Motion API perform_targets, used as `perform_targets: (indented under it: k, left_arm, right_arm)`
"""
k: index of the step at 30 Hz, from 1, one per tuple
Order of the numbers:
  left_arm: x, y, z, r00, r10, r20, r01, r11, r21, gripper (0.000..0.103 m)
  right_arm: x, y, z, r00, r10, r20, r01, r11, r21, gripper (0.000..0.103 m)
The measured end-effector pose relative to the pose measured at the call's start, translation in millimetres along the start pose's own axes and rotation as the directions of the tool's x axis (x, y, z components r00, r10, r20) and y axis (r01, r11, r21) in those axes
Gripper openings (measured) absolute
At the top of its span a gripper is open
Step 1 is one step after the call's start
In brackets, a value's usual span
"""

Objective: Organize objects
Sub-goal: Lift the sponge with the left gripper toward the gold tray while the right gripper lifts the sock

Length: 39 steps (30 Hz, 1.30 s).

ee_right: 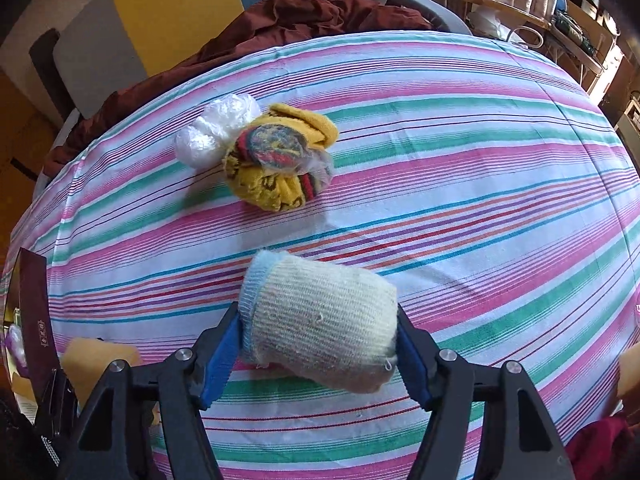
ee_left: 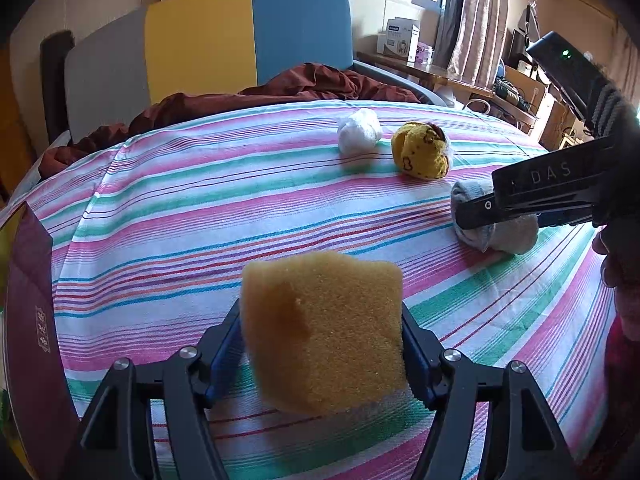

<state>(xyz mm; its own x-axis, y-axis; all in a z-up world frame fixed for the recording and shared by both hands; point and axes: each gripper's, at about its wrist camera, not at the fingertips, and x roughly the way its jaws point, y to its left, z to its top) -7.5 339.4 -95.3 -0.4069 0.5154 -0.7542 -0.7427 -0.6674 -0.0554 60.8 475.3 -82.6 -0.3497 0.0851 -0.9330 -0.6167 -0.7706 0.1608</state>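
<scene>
A striped sheet (ee_left: 180, 208) is spread over a bed, with bare cloth left and centre. In the left wrist view, a yellow sponge (ee_left: 324, 332) is clamped in the left gripper (ee_left: 324, 356) jaws at lower centre. Only the right wrist view shows the rolled pale sock (ee_right: 320, 316) pressed between the right gripper (ee_right: 320, 344) jaws. Above lie a yellow sock ball (ee_right: 276, 160) and a white plastic wad (ee_right: 212, 132), touching.

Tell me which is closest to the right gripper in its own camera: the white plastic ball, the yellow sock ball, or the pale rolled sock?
1. Pale rolled sock: between the right gripper pads.
2. Yellow sock ball: farther up the striped sheet, slightly left.
3. White plastic ball: just behind it, farther left.
</scene>
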Motion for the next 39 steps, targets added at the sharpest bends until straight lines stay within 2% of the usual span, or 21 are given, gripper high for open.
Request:
perform_targets:
  k: [2,7,14,28,31,34,39]
  left_arm:
    - [0.1,-0.1,-0.1,1.0,0.0,0.0,0.0,1.0,0.0,0.071]
    - [0.3,-0.3,-0.1,1.0,0.0,0.001,0.0,1.0,0.0,0.07]
    - [-2.1,-0.4,-0.3,1.0,0.004,0.006,-0.004,1.0,-0.003,0.067]
    - [-7.5,-3.5,-2.3,1.0,0.023,0.0,-0.023,1.0,0.008,0.058]
    - [-18.9,-5.4,-4.1,1.0,0.01,-0.015,-0.01,1.0,-0.012,0.057]
    - [-47.0,-13.9,-5.7,0.999,0.004,0.05,-0.006,0.999,0.042,0.057]
    - [-87.0,-7.7,-10.8,0.995,-0.025,0.099,0.022,0.999,0.036,0.057]
  right_arm:
    - [1.1,3.1,-0.1,1.0,0.023,-0.006,-0.024,1.0,-0.014,0.07]
    - [0.2,19.7,-7.2,0.999,-0.035,0.001,0.035,0.996,-0.085,0.07]
    - [0.4,21.8,-13.4,0.997,-0.07,-0.007,0.069,0.989,-0.13,0.07]
    - [-2.0,20.4,-19.1,0.996,-0.084,-0.01,0.082,0.985,-0.149,0.071]
    - [-3.0,20.7,-18.9,0.996,-0.084,-0.005,0.082,0.984,-0.16,0.071]
    - [-2.0,25.5,-17.9,0.996,-0.094,0.0,0.093,0.981,-0.171,0.071]
    - [1.5,37.0,-16.9,0.994,-0.108,0.01,0.108,0.977,-0.184,0.071]
